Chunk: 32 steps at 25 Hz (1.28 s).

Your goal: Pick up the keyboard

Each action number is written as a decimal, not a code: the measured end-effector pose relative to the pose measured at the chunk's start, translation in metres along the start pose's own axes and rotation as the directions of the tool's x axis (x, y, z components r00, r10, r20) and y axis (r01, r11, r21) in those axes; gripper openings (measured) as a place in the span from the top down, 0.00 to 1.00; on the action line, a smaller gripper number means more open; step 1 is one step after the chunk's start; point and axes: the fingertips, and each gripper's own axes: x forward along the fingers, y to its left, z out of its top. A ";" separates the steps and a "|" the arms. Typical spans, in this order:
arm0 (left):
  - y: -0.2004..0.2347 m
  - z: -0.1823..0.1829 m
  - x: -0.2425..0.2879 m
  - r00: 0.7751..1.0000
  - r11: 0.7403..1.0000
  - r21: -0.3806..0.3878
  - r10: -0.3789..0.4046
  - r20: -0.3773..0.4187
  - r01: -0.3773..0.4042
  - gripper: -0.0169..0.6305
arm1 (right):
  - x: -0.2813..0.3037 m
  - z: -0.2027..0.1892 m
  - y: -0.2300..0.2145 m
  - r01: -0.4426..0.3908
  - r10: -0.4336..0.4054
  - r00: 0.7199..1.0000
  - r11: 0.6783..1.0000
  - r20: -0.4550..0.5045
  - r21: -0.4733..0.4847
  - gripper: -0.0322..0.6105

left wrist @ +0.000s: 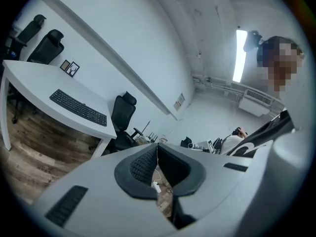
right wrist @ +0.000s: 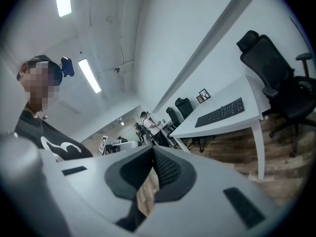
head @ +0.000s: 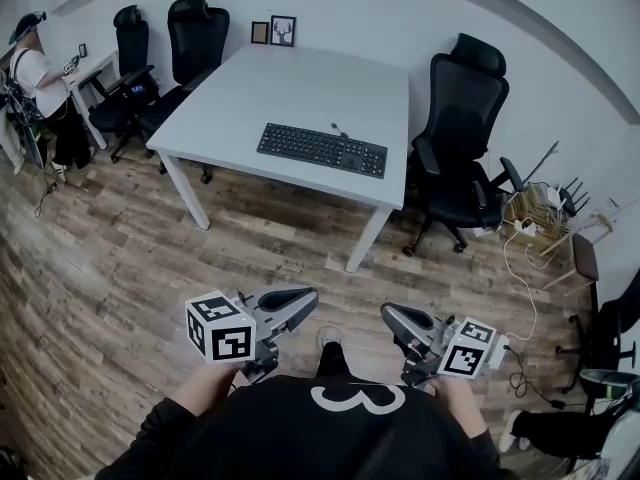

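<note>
In the head view the keyboard (head: 322, 149) lies flat on the white surface (head: 300, 78), near its front edge and toward the right corner, with nothing else on that surface around it. A black office chair (head: 462, 138) stands just beside the surface's right end. The left gripper (head: 303, 301) and right gripper (head: 393, 317) are held close to the person's body over the wooden floor (head: 120, 258), well apart from the keyboard, both pointing roughly level toward the table. In the left gripper view the ribbed pads meet along a thin seam, so the jaws are closed with nothing between them; the keyboard shows far off at the left, resting untouched. In the right gripper view the jaws likewise press together on nothing, and the keyboard sits in the distance on the same surface, up and to the right. The task looks to be at its very start, in the approach. The next move likely calls for walking up to the surface, spreading the jaws, and bringing one gripper to each short end of the keyboard, low enough for the pads to catch its thin edges.
</note>
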 end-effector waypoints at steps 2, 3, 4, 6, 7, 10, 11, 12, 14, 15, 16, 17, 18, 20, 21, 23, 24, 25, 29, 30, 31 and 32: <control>0.007 0.004 0.005 1.000 1.000 -0.011 0.006 -0.002 -0.006 0.95 | 0.005 0.001 -0.010 -0.011 0.011 1.000 1.000 -0.011 0.019 0.94; 0.011 0.006 0.009 1.000 1.000 -0.018 0.010 -0.005 -0.010 0.95 | 0.008 0.003 -0.016 -0.015 0.016 1.000 1.000 -0.014 0.027 0.94; 0.017 0.006 0.012 1.000 1.000 -0.027 0.015 -0.011 -0.016 0.95 | 0.011 0.005 -0.022 -0.019 0.019 1.000 0.999 -0.015 0.036 0.94; 0.029 0.006 0.020 0.999 0.999 -0.046 0.027 -0.023 -0.028 0.95 | 0.015 0.009 -0.036 -0.024 0.024 1.000 0.998 -0.013 0.054 0.94; 0.036 0.006 0.025 0.999 0.998 -0.054 0.032 -0.027 -0.033 0.95 | 0.018 0.011 -0.043 -0.027 0.027 1.000 0.998 -0.014 0.061 0.94; 0.058 0.016 0.046 0.999 0.996 -0.073 0.042 -0.027 -0.044 0.95 | 0.025 0.023 -0.072 -0.034 0.036 0.999 0.997 -0.025 0.074 0.94; 0.065 0.019 0.053 0.998 0.995 -0.083 0.046 -0.030 -0.049 0.95 | 0.027 0.028 -0.082 -0.033 0.036 0.999 0.996 -0.027 0.082 0.94; 0.072 0.021 0.060 0.998 0.994 -0.095 0.051 -0.036 -0.054 0.95 | 0.029 0.032 -0.092 -0.032 0.035 0.999 0.995 -0.028 0.092 0.94; 0.086 0.026 0.073 0.997 0.991 -0.121 0.060 -0.051 -0.066 0.95 | 0.034 0.043 -0.111 -0.034 0.037 0.999 0.993 -0.025 0.112 0.94; 0.092 0.029 0.080 0.996 0.989 -0.131 0.064 -0.058 -0.072 0.95 | 0.037 0.049 -0.120 -0.038 0.041 0.999 0.992 -0.023 0.119 0.94; 0.099 0.032 0.087 0.995 0.987 -0.138 0.069 -0.065 -0.077 0.95 | 0.040 0.055 -0.129 -0.042 0.045 0.999 0.991 -0.020 0.124 0.94; 0.106 0.036 0.093 0.995 0.986 -0.144 0.073 -0.071 -0.082 0.95 | 0.043 0.062 -0.136 -0.046 0.049 0.999 0.991 -0.016 0.128 0.94; 0.112 0.041 0.100 0.994 0.985 -0.147 0.075 -0.074 -0.085 0.95 | 0.046 0.069 -0.143 -0.052 0.054 0.998 0.990 -0.011 0.131 0.94; 0.121 0.053 0.114 0.994 0.985 -0.152 0.073 -0.077 -0.085 0.95 | 0.050 0.084 -0.155 -0.064 0.064 0.998 0.989 0.003 0.136 0.94; 0.125 0.058 0.122 0.994 0.985 -0.153 0.071 -0.079 -0.082 0.95 | 0.051 0.091 -0.161 -0.070 0.069 0.998 0.988 0.010 0.137 0.94; 0.130 0.069 0.137 0.994 0.985 -0.149 0.069 -0.088 -0.082 0.95 | 0.051 0.104 -0.173 -0.081 0.078 0.997 0.987 0.025 0.141 0.94; 0.131 0.074 0.145 0.993 0.986 -0.142 0.070 -0.091 -0.082 0.95 | 0.050 0.110 -0.180 -0.085 0.082 0.996 0.986 0.030 0.143 0.94; 0.133 0.080 0.151 0.993 0.988 -0.134 0.069 -0.090 -0.081 0.95 | 0.050 0.115 -0.187 -0.089 0.085 0.996 0.985 0.033 0.145 0.94; 0.141 0.094 0.164 0.994 0.989 -0.119 0.083 -0.066 -0.090 0.95 | 0.052 0.132 -0.204 -0.111 0.107 0.994 0.985 0.035 0.133 0.94; 0.142 0.097 0.164 0.994 0.988 -0.118 0.091 -0.059 -0.097 0.95 | 0.054 0.135 -0.206 -0.119 0.116 0.993 0.985 0.035 0.128 0.94; 0.144 0.098 0.164 0.994 0.988 -0.117 0.099 -0.052 -0.105 0.95 | 0.056 0.139 -0.206 -0.132 0.127 0.991 0.983 0.040 0.128 0.94; 0.145 0.101 0.165 0.993 0.987 -0.115 0.106 -0.046 -0.110 0.95 | 0.058 0.143 -0.205 -0.150 0.144 0.988 0.979 0.048 0.137 0.94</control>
